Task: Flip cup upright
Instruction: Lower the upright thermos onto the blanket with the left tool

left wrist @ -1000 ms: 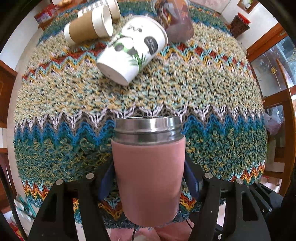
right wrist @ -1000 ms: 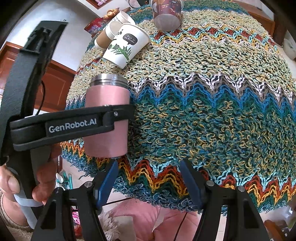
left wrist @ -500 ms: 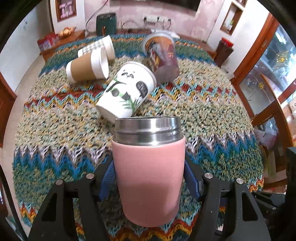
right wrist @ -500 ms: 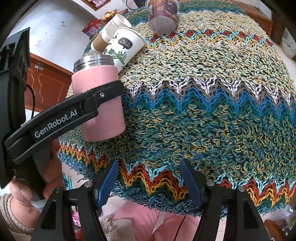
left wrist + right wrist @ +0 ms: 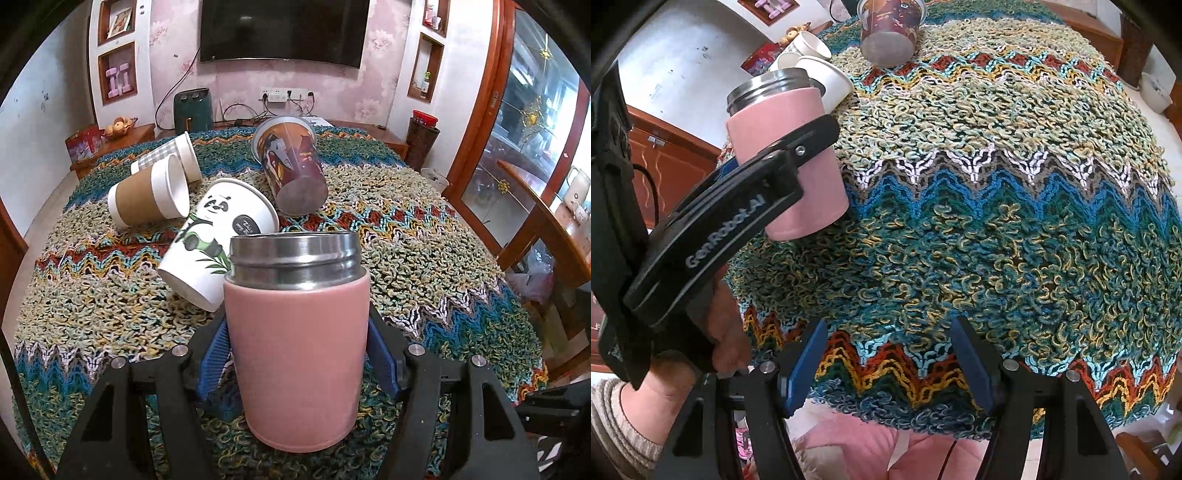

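My left gripper is shut on a pink cup with a steel rim. The cup stands upright, its base low over the crocheted cloth. In the right wrist view the same pink cup sits in the left gripper at the table's left edge, slightly tilted, its base at or just above the cloth. My right gripper is open and empty at the table's near edge.
A panda paper cup, a brown-sleeved paper cup, a checked paper cup and a printed plastic cup lie on their sides behind the pink cup. A wooden chair stands at the right.
My left gripper has carried the pink cup forward over the table and lowered it toward the cloth, levelling its view. My right gripper has stayed open at the near edge.
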A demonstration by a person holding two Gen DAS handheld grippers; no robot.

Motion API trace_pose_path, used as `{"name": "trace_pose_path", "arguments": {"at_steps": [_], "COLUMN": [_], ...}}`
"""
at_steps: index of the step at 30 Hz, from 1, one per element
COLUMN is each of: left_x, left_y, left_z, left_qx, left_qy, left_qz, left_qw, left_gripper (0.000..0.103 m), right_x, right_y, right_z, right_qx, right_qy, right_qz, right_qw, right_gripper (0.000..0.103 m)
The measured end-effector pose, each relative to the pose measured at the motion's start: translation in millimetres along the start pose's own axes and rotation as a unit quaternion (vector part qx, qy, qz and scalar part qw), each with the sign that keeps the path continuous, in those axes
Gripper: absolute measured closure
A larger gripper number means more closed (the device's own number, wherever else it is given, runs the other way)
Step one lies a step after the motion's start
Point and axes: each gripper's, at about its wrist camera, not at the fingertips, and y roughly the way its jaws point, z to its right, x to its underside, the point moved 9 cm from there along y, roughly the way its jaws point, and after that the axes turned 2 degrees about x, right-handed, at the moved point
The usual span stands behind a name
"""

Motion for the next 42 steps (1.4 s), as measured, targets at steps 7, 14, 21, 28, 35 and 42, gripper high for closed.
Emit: {"name": "trace_pose_path", "arguments": {"at_steps": [7, 14, 21, 28, 35, 42], "left_x": [4.5, 11.7, 32.1, 37.4, 38.0, 38.3], "left_y": [-7.6, -15.8, -25.6, -29.3, -29.6, -31.6], "left_z": [3.5, 2.5, 3.5, 2.6, 4.7, 4.1], "left_qx": [-0.01, -0.008, -0.005, -0.007, -0.012, -0.013], "left_qy": [0.024, 0.02, 0.029, 0.038, 0.047, 0.046], "left_qz": [0.029, 0.027, 0.008, 0.016, 0.033, 0.039], "left_qw": [0.9993, 0.9994, 0.9995, 0.9991, 0.9983, 0.9981], "left_gripper": [0.033, 0.033, 0.033, 0.033, 0.033, 0.033], "right_x": [13.0, 22.3, 31.0, 38.6, 51.8, 71.5], "right_y": [3.3, 12.2, 20.6, 27.8, 35.5, 39.7], "right_z": [2.1, 2.6, -8.8, -20.6, -40.4, -57.2], "right_qx": [0.001, 0.001, 0.009, 0.021, 0.04, 0.046], "right_qy": [-0.002, -0.004, -0.02, -0.032, -0.048, -0.053], "right_qz": [-0.006, -0.014, -0.017, -0.02, -0.018, -0.016], "right_qw": [1.0, 1.0, 1.0, 0.999, 0.998, 0.997], "right_gripper": [0.033, 0.033, 0.034, 0.036, 0.036, 0.036]}}
